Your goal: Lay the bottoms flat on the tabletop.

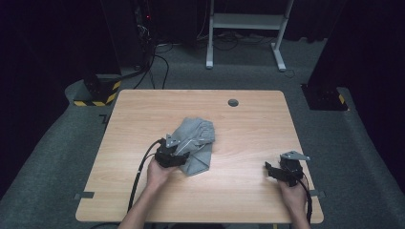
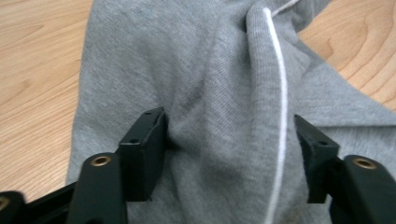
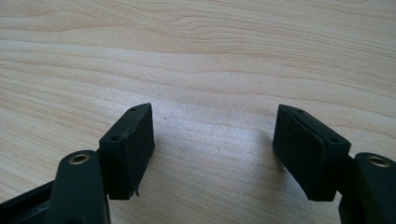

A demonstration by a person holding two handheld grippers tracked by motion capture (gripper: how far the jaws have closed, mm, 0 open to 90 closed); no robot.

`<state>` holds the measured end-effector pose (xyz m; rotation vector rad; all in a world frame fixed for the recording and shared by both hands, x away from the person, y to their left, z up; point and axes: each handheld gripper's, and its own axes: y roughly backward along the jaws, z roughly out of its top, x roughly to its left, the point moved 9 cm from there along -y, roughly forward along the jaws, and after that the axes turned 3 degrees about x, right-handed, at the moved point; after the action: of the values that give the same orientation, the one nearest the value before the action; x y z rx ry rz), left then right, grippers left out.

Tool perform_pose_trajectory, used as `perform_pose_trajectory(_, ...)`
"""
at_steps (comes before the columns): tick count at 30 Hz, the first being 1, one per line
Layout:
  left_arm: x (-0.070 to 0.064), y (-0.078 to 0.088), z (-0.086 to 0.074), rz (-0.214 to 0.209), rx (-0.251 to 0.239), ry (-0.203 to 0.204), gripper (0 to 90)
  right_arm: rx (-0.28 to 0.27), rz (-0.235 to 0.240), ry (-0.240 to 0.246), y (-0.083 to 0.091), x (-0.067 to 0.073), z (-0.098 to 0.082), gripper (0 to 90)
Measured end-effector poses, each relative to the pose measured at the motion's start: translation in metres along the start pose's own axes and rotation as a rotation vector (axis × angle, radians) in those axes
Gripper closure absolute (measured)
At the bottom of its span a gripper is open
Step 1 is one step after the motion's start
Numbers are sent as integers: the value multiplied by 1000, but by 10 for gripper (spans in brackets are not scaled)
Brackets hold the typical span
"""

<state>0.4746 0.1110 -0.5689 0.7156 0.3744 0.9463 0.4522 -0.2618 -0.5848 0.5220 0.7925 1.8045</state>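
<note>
Where the grey cloth (image 1: 196,143) lies crumpled near the middle of the tabletop (image 1: 248,124), its near edge is hidden under the left hand-held gripper (image 1: 179,151). Seen from that gripper's view, the jaws stand wide with a raised fold of cloth (image 2: 224,93) between them, a white cord (image 2: 281,102) running along the fold; whether the pads press the fabric is hard to tell. Well apart to the right, the right hand-held gripper (image 1: 273,171) hangs wide open over bare wood (image 3: 210,60).

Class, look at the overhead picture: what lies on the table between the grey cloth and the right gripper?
Nothing: the high view shows bare wooden table between the grey cloth and right gripper.
</note>
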Motion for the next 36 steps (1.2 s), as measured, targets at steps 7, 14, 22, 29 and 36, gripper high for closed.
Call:
perform_pose_trajectory(7, -16, -5, 3, -10, 1, -72, 443, 0, -1, -1, 0, 0, 0, 289)
perform_pose_trajectory(14, -40, -7, 7, -69, 1, -113, 444, 0, 2, 4, 0, 1, 0, 289)
perform_pose_trajectory(22, -81, -9, 18, -140, 38, -183, 359, -2, 7, 6, 0, 2, 0, 290)
perform_pose_trajectory(29, -90, 6, 39, -180, 29, -167, 271, -2, 8, 6, 0, 2, 0, 290)
perform_pose_trajectory(36, -102, 7, 57, -201, 41, -208, 250, -2, 8, 6, 0, 2, 0, 290)
